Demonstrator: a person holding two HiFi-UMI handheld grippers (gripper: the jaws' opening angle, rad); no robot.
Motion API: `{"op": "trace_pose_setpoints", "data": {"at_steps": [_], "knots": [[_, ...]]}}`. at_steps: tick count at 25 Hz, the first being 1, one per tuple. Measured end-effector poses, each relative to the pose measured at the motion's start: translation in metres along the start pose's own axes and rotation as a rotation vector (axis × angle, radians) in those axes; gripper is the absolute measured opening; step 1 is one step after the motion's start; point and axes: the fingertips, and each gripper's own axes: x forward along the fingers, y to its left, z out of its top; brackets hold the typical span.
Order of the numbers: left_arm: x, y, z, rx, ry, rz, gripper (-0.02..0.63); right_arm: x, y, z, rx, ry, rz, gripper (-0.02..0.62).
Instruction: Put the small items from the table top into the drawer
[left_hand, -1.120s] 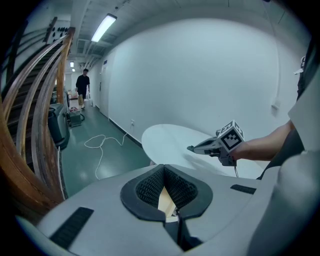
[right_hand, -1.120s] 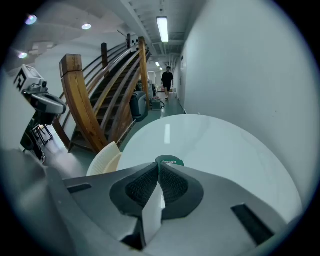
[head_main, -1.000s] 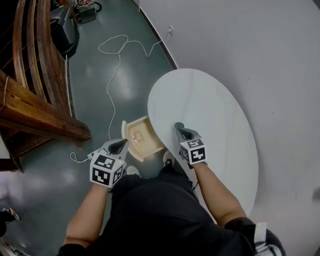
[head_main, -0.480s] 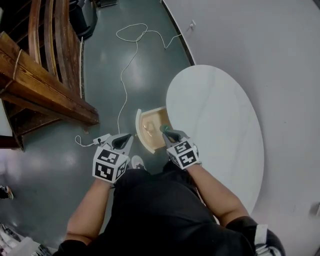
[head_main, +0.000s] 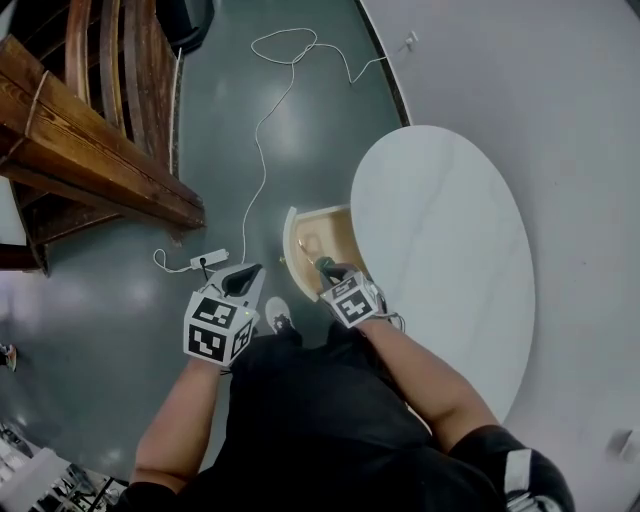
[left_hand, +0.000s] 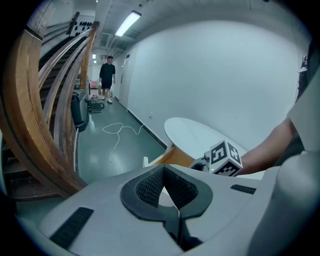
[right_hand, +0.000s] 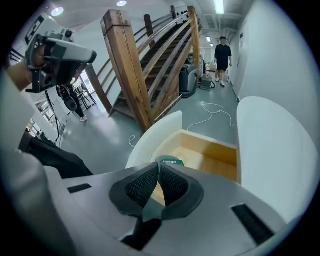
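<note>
Over drawer (head_main: 291, 240) | right gripper (head_main: 330, 272) pinches green packet (right_hand: 169, 161) | left gripper (head_main: 243, 280) closed

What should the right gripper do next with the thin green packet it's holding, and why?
Probably ease the right gripper slightly forward and down, then open its jaws. They are shut on the thin green packet, which hangs over the near edge of the open light-wood drawer beside the white oval table; releasing lower should keep it inside.

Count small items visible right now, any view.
1: a green packet pinched in the right gripper jaws, at the open drawer. None shows on the table top; the drawer floor is partly hidden, so more may lie there.
</note>
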Motion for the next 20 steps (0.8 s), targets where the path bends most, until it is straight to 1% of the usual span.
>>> {"op": "trace_pose_setpoints", "data": {"at_steps": [3, 6, 14, 20], "knots": [[0.003, -0.002, -0.006, -0.013, 0.013, 0.001, 0.014, 0.019, -0.001, -0.009, -0.032, 0.06, 0.014, 0.017], [0.003, 0.001, -0.009, -0.026, 0.019, 0.011, 0.014, 0.036, -0.004, -0.015, -0.044, 0.114, 0.018, 0.018], [-0.007, 0.017, -0.013, -0.065, 0.022, 0.067, 0.014, 0.066, -0.019, -0.032, -0.054, 0.189, 0.002, 0.018], [-0.009, 0.021, -0.023, -0.085, 0.037, 0.078, 0.014, 0.08, -0.022, -0.042, -0.042, 0.235, 0.005, 0.018]]}}
